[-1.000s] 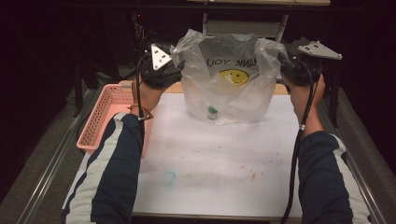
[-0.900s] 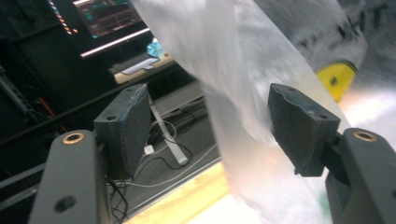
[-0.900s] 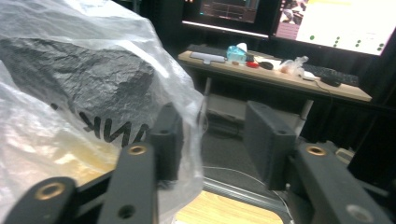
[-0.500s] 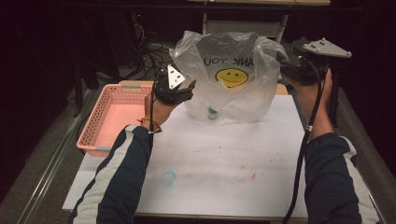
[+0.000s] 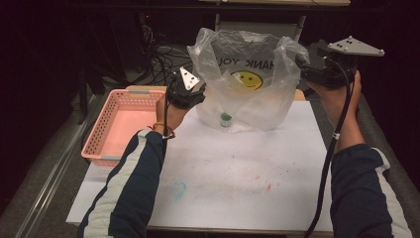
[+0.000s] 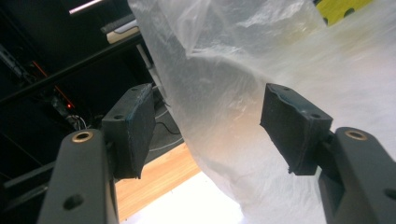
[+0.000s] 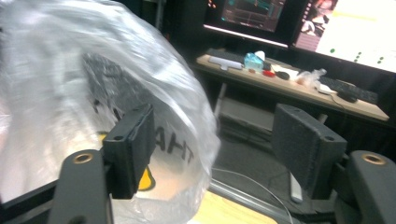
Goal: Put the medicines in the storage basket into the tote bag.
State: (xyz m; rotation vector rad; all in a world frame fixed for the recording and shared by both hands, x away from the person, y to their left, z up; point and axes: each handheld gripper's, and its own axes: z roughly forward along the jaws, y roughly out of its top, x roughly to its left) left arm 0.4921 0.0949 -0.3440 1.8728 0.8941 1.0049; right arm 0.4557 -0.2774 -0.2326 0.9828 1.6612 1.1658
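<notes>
Bag (image 5: 247, 89), clear plastic with a yellow smiley print, stands puffed open at the far middle of the white surface (image 5: 237, 168); a small green-capped bottle (image 5: 226, 119) sits inside on its floor. Left gripper (image 5: 190, 94) is at the bag's left flank, jaws apart, bag film (image 6: 243, 93) bulging between the pads (image 6: 135, 126) but not pinched. Right gripper (image 5: 309, 74) is up at the bag's right rim, jaws also apart; in the right gripper view the film (image 7: 116, 93) lies against the left pad (image 7: 135, 144), the other pad stands free. Pink basket (image 5: 124, 124) sits just left of the surface, nothing in it that I can see.

Risks, as I judge them:
- Neither side grips anything, so the bag stands on its own stiffness. It could slump and close its mouth.
- Closing the left jaws low on the flank likely grabs one layer only and drags the bag sideways, tipping the bottle.
- Thin film slips from flat pads if pulled hard.
</notes>
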